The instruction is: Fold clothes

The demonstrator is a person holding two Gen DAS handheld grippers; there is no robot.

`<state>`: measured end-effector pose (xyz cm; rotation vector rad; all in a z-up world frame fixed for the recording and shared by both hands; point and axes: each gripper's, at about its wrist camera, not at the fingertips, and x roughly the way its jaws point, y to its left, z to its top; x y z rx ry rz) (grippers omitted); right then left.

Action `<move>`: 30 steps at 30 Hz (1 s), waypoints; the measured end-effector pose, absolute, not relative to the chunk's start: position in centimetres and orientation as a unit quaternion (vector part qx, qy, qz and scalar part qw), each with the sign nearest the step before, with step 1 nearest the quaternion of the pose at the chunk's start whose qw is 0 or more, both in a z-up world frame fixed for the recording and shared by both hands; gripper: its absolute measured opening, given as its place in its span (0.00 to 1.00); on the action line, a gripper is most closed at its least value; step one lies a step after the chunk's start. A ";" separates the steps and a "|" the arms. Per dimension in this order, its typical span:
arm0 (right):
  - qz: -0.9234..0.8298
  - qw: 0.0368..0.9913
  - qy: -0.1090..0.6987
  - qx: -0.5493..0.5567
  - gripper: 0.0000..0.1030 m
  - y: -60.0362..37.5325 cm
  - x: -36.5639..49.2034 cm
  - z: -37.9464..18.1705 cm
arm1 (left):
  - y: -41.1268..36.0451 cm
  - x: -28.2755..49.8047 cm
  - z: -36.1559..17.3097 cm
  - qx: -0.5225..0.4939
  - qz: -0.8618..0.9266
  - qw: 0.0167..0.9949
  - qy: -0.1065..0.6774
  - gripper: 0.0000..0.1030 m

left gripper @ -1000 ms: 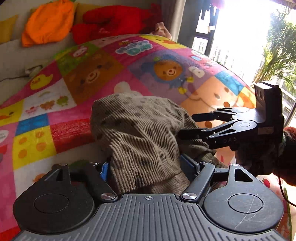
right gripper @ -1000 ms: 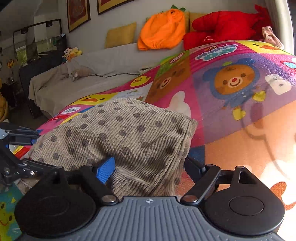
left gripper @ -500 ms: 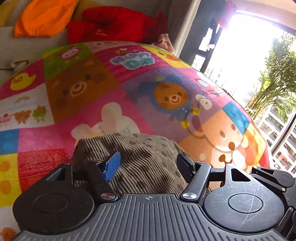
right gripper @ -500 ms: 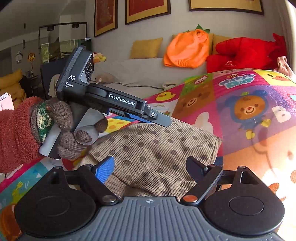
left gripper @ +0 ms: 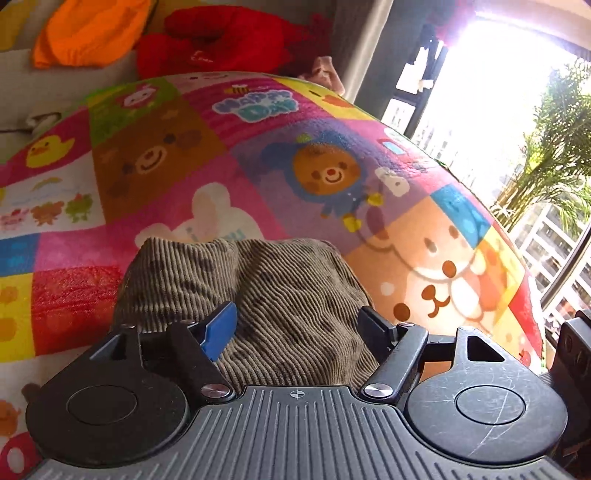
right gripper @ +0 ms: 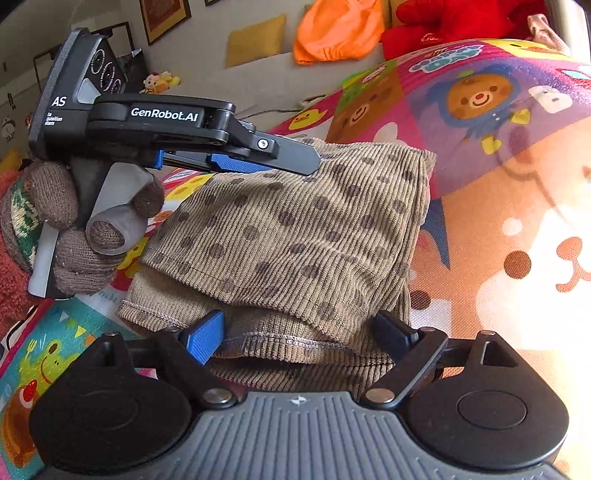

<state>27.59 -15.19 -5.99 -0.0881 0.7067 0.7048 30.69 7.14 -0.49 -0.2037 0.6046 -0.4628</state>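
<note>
A folded brown corduroy garment with dark dots [left gripper: 288,295] [right gripper: 306,229] lies on a colourful cartoon blanket [left gripper: 332,177] [right gripper: 498,129]. My left gripper [left gripper: 297,326] is open, its fingers spread over the garment's near edge. In the right wrist view the left gripper [right gripper: 310,166] hovers just above the garment's far left side, held by a gloved hand [right gripper: 77,236]. My right gripper [right gripper: 303,334] is open, its fingers either side of the garment's near hems, holding nothing.
An orange cushion [left gripper: 92,29] and a red plush [left gripper: 229,37] lie on the grey sofa behind the blanket. A bright window with a palm [left gripper: 546,155] is to the right. Framed pictures [right gripper: 164,14] hang on the wall.
The garment was lifted and bunched in both grippers a second ago; it now lies folded flat. Both grippers have let go and drawn back slightly.
</note>
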 end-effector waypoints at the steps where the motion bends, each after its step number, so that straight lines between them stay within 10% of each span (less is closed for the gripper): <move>1: 0.331 0.882 0.334 -0.043 0.92 -15.3 27.1 -6.1 | 7.1 29.5 -0.2 -0.098 -0.216 0.928 0.288 0.86; 16: 0.233 0.904 0.353 -0.059 1.00 -18.4 18.9 -6.7 | 4.3 10.2 -4.3 -0.078 -0.027 0.944 0.319 1.00; 30: 0.166 0.917 0.358 -0.057 1.00 -19.8 17.3 -6.9 | 2.6 10.0 -5.5 -0.012 0.040 0.933 0.359 1.00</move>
